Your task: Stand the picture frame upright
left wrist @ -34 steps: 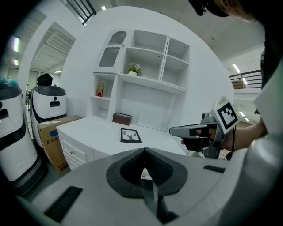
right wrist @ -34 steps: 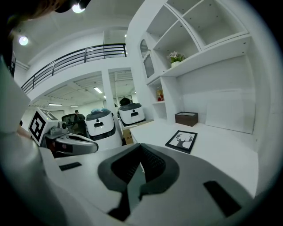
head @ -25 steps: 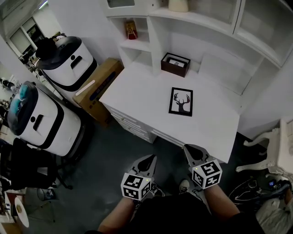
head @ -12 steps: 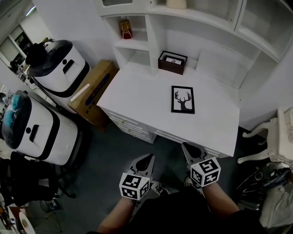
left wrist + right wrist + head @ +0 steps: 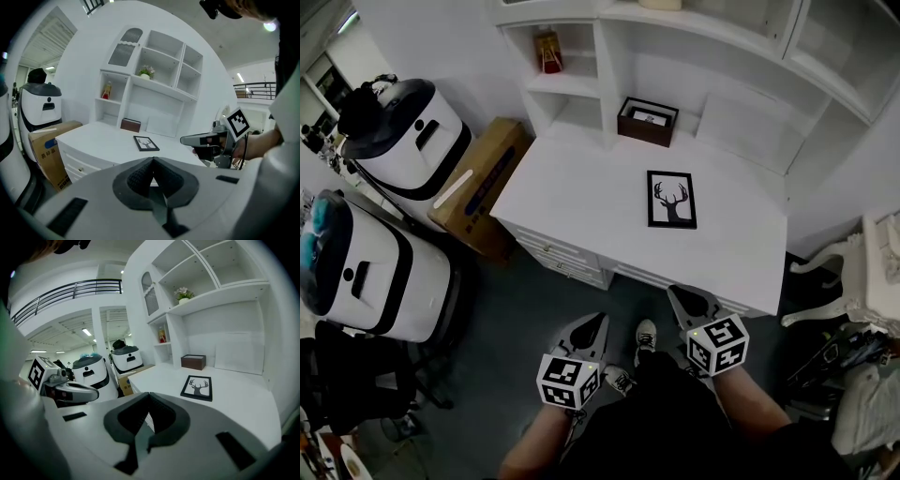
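Observation:
A black picture frame (image 5: pixel 671 199) with a deer-head drawing lies flat, face up, on the white desk (image 5: pixel 581 187). It also shows as the frame (image 5: pixel 146 143) in the left gripper view and the frame (image 5: pixel 198 387) in the right gripper view. My left gripper (image 5: pixel 598 323) and right gripper (image 5: pixel 677 295) hang in front of the desk's near edge, well short of the frame. Both are shut with nothing between the jaws. The right gripper (image 5: pixel 185 139) is visible from the left one, and the left gripper (image 5: pixel 93 393) from the right.
A dark brown box (image 5: pixel 648 121) sits at the back of the desk under white shelves (image 5: pixel 572 84). Two white-and-black machines (image 5: pixel 403 131) and a cardboard box (image 5: pixel 478 187) stand to the left. A white chair (image 5: pixel 862 281) is at the right. My shoes (image 5: pixel 645 333) are on the dark floor.
The view has shifted slightly, so the desk and frame sit a little higher and left in the head view. Both grippers dropped a little lower in the view and stay shut.

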The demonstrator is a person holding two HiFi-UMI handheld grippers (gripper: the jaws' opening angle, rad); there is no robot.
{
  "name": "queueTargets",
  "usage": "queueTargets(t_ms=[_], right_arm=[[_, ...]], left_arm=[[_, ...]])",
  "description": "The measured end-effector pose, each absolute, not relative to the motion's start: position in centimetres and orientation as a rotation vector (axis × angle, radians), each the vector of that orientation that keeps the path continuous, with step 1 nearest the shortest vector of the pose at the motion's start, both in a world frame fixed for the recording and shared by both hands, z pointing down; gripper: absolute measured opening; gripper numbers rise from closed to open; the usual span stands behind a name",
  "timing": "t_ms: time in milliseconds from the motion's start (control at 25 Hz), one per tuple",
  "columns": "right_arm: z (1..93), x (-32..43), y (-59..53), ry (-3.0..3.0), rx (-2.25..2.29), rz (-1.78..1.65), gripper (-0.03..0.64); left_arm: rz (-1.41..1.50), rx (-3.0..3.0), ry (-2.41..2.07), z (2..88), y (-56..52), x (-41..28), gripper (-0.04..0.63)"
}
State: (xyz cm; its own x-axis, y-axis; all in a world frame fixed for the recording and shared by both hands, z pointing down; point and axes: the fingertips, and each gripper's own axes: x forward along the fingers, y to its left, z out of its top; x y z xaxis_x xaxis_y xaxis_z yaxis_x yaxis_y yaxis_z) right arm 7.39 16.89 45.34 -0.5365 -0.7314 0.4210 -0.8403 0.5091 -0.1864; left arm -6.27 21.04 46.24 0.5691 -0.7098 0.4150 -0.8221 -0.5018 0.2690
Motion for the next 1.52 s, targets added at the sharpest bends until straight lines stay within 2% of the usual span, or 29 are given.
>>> queueTargets(t_ms=[400,1520], right_arm=[[45.7,7.5,11.2,-2.492,1.294,0.565,0.003],[52.9,19.8,-3.9,-2.293,1.524,0.759,0.003]], left_arm=[[0.387,2.380,-1.258,45.4,15.7,-5.6,0.006],[0.534,2.388,-1.041,51.0,-1.0,4.4,0.006]])
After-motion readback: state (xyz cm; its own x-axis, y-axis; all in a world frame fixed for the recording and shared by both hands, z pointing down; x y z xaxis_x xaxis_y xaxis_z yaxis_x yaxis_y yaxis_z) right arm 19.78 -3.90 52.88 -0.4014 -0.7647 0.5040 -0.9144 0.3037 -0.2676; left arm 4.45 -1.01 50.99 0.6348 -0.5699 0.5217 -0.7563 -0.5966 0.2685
